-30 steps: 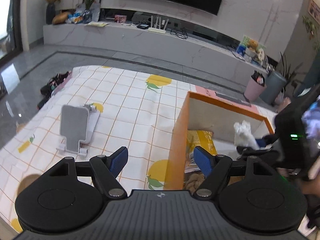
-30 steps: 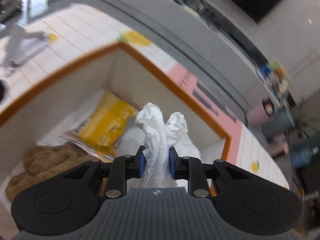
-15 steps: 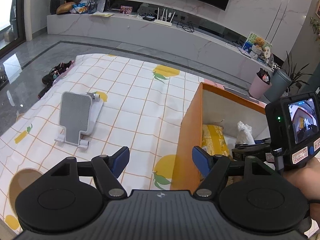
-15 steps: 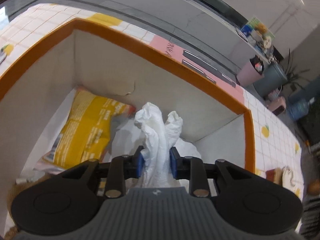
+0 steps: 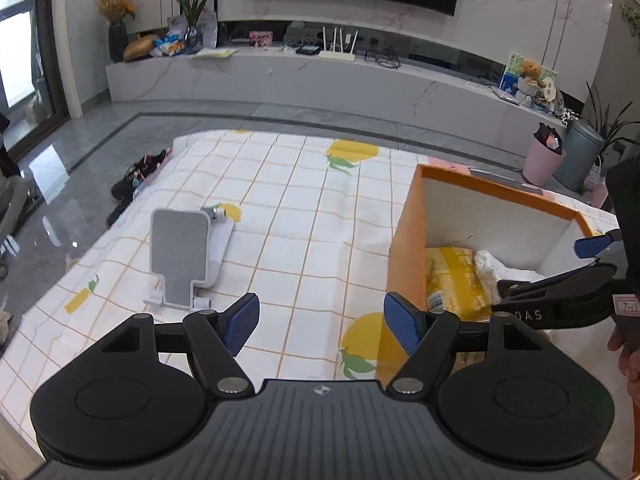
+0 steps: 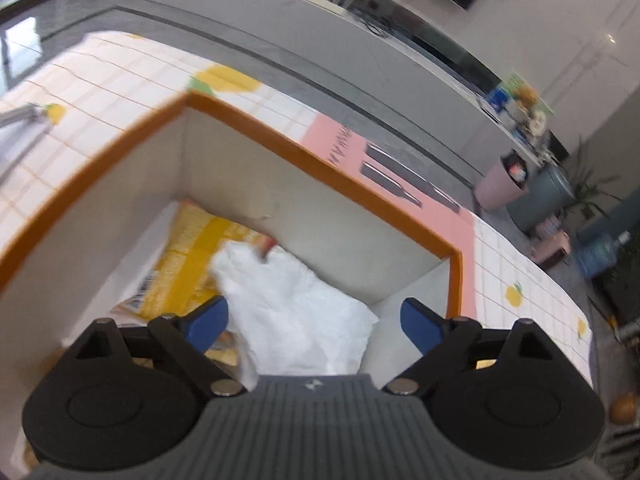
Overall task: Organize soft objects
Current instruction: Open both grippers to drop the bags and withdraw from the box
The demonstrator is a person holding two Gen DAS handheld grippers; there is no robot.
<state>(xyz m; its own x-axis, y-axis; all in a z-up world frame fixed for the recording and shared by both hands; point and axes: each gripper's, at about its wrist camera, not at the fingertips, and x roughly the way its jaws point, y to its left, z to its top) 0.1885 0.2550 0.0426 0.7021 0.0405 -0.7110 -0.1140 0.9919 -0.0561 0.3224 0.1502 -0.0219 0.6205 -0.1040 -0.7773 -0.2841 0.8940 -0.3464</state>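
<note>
An orange box (image 6: 320,162) with white inner walls stands on the checked tablecloth. Inside lie a crumpled white plastic bag (image 6: 296,312), a yellow snack packet (image 6: 192,264) and something brown and woolly, mostly hidden. My right gripper (image 6: 314,322) is open above the box, its blue pads either side of the white bag without holding it. In the left wrist view the box (image 5: 404,256), the white bag (image 5: 490,266) and the yellow packet (image 5: 452,284) show at right. My left gripper (image 5: 320,322) is open and empty over the cloth, left of the box.
A grey and white phone stand (image 5: 182,256) lies on the cloth to the left. A pink sheet (image 6: 392,172) lies behind the box. Shoes (image 5: 136,176) are on the floor off the table's far left edge. Bins (image 5: 560,160) stand far right.
My right gripper has opened and let go of the white bag, which has dropped into the box and spread out. The left gripper has stayed open, shifting slightly.
</note>
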